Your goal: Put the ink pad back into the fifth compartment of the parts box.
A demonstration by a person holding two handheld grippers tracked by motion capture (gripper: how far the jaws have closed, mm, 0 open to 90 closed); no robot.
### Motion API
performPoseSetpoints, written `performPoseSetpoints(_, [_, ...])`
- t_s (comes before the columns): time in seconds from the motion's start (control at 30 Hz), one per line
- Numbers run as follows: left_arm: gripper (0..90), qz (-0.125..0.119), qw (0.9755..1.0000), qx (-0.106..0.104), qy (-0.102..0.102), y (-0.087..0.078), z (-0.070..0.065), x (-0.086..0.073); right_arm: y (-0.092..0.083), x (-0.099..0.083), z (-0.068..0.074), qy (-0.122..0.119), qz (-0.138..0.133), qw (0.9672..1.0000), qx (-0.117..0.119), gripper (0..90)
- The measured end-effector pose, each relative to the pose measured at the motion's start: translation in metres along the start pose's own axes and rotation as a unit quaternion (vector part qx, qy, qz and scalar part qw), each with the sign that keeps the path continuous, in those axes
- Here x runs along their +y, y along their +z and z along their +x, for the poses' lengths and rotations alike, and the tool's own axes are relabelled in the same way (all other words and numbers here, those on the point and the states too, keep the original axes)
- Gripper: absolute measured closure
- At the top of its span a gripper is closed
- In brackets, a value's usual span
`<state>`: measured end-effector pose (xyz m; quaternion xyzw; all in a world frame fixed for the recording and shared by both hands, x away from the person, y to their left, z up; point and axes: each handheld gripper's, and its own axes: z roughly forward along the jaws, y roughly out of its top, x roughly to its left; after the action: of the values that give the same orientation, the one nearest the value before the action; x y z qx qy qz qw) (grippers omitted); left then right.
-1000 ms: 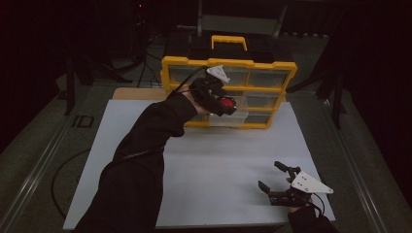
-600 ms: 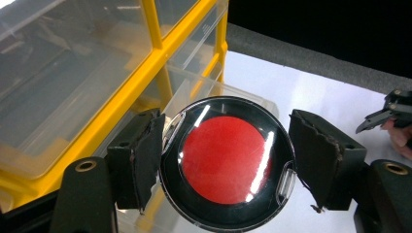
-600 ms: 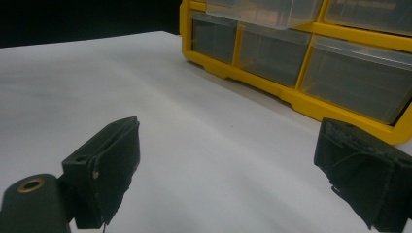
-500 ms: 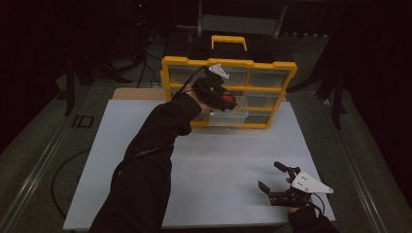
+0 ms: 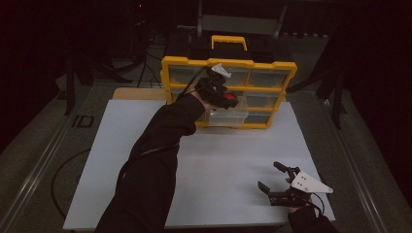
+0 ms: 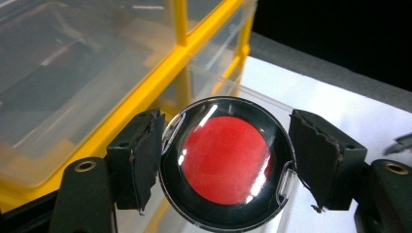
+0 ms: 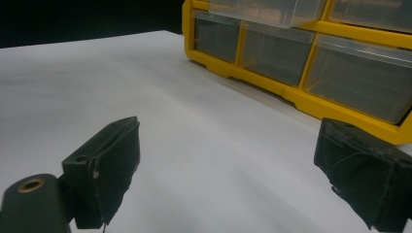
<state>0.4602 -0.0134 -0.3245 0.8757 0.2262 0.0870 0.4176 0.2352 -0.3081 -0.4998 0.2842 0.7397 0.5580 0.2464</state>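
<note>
While the left gripper [image 5: 228, 99] hangs in front of the yellow drawer cabinet [image 5: 228, 63] in the high view, it keeps a round black-and-red disc [image 5: 229, 100] clamped just above a clear drawer [image 5: 228, 116] pulled out of the lower rows, likely so the disc can drop straight in. That arm stretches long and forward across the white table [image 5: 145, 145], dark sleeve out, wrist tipped down toward the drawer. Right gripper [image 5: 278, 182] sits low at the near right of the table, jaws apart, nothing in them, well clear of the cabinet; looks parked to stay out of the way. Left gripper view: disc [image 6: 226, 162] sits flat between the two black pads, both pressing its rim, red face up to the camera, with clear drawer fronts and yellow frame [image 6: 180, 53] right behind and below. Grip looks square and firm. Right gripper view: jaws stand wide over bare white table [image 7: 194, 145], cabinet's bottom drawers [image 7: 277, 51] off ahead, hand held level and idle.
</note>
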Motion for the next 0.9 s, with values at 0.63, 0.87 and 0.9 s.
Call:
performPoseSetpoints(0.63, [0.0, -0.013, 0.9994, -0.031, -0.004, 0.000, -0.005, -0.004, -0.001, 0.000, 0.000, -0.001, 0.000, 1.0000, 0.001, 9.6])
performPoseSetpoints(0.87, [0.0, -0.018, 0.9996, -0.018, 0.015, -0.007, -0.006, -0.009, -0.001, 0.001, 0.000, 0.000, 0.000, 1.0000, 0.000, 9.6])
performPoseSetpoints(0.9, [0.0, -0.019, 0.9996, -0.017, 0.016, -0.008, -0.006, -0.010, -0.001, 0.001, 0.000, -0.001, 0.000, 1.0000, 0.000, 9.6])
